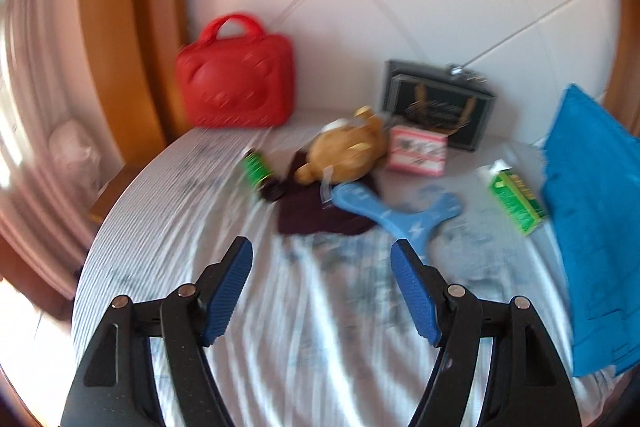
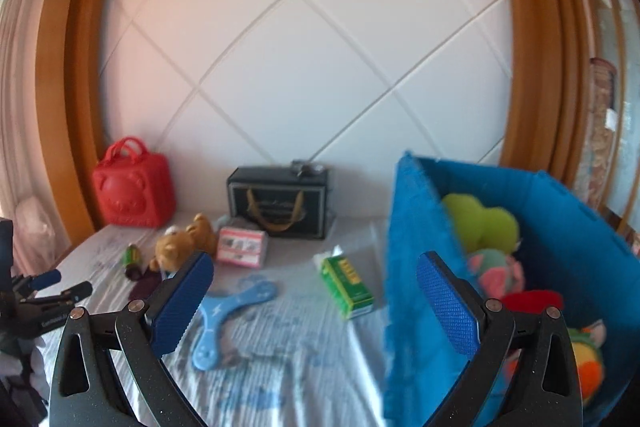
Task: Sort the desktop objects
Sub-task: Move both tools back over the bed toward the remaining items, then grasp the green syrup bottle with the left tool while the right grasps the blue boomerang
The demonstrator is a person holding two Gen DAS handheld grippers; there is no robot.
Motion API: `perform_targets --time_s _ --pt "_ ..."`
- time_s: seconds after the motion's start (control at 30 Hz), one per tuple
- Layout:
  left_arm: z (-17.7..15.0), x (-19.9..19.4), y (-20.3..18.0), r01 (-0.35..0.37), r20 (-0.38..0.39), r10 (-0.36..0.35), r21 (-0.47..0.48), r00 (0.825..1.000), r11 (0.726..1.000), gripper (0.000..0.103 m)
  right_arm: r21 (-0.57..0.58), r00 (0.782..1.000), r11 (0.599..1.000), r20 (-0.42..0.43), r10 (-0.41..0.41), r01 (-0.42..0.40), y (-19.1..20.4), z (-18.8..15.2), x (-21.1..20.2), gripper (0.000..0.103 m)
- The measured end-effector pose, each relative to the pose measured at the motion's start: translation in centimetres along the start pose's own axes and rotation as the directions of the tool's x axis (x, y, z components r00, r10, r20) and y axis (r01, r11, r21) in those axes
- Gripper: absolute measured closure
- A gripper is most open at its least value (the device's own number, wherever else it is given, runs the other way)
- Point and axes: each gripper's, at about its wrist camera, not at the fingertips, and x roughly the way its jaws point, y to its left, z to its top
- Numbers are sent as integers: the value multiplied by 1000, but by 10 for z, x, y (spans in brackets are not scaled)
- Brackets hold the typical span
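Sorting is partway along, judging by the blue bin (image 2: pixel 540 211), the biggest thing on the bed (image 2: pixel 288 367): it already holds a green plush (image 2: pixel 484 223), a pink one and other soft toys, while several things lie loose on the sheet beside it. All places below are given from that bin.

Farthest from it, against the white padded headboard (image 2: pixel 304 59), stands the red bear-faced case (image 1: pixel 236 83). Nearer along the headboard sits the black gift bag (image 1: pixel 438 111). In front of that bag, away from the bin, lies the brown teddy bear (image 1: pixel 344 151), resting on a dark maroon cloth (image 1: pixel 320 215), with the pink box (image 1: pixel 418 151) touching its bin-ward side. The blue boomerang toy (image 1: pixel 396 211) lies on the sheet between the bear and the bin. The green tissue pack (image 1: pixel 518 201) lies just beside the bin's near wall. Smallest, the green bottle (image 1: pixel 258 173) lies beyond the bear, on its far side from the bin.

Both tools are empty. The left gripper (image 1: pixel 322 291) has its jaws standing wide apart over bare sheet, facing the boomerang and bear. The right gripper (image 2: pixel 316 303) also has its jaws spread wide, straddling the bin's near wall in view, holding nothing.

This looks like the reach for the next item. The next move calls for settling on one target, probably the boomerang or bear, lowering the jaws around it and closing before carrying it to the bin.
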Motion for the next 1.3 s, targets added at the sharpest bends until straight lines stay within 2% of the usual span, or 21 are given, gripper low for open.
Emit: perform_targets --time_s 0.13,0.23,0.37,0.47,0.57,0.7,0.87,0.97,1.1,1.2,1.23,1.27,1.3 --pt "-7 43 57 -59 -93 53 -61 994 996 32 23 989 999 -144 43 -40 23 -20 56 0" --pt "-10 69 84 -87 -143 74 -82 987 993 32 40 964 998 -256 65 -57 38 -36 102 0" --pt "-6 106 107 -96 -202 71 -114 977 989 32 65 913 994 -396 102 -83 57 -59 166 0" --pt "2 135 119 -100 -229 68 -133 971 986 32 91 871 990 -472 137 -107 72 -75 204 0" --pt "18 168 126 -100 -247 63 -142 967 985 32 87 836 991 -533 135 -105 88 -87 239 0" --pt "47 215 130 -98 -253 61 -138 966 986 32 86 798 991 -587 134 -103 101 -100 277 0" --pt "98 277 121 -80 -221 51 -124 974 989 32 94 763 991 -633 133 -94 108 -111 319 0" --pt "117 320 113 -75 -257 45 -106 965 992 32 105 746 990 -652 136 -89 110 -114 340 0" --pt "113 370 108 -68 -371 34 -80 928 995 32 136 724 986 -671 160 -92 115 -119 358 0" --pt "101 388 110 -72 -416 39 -65 909 995 32 132 699 986 -696 166 -102 124 -127 366 0" --pt "95 390 110 -72 -418 45 -50 907 996 31 118 691 987 -705 159 -106 127 -131 368 0" --pt "92 386 107 -75 -388 62 -19 919 997 31 105 681 988 -716 152 -110 132 -135 371 0" --pt "89 382 105 -71 -376 67 4 924 997 31 100 672 988 -724 154 -118 135 -138 372 0"
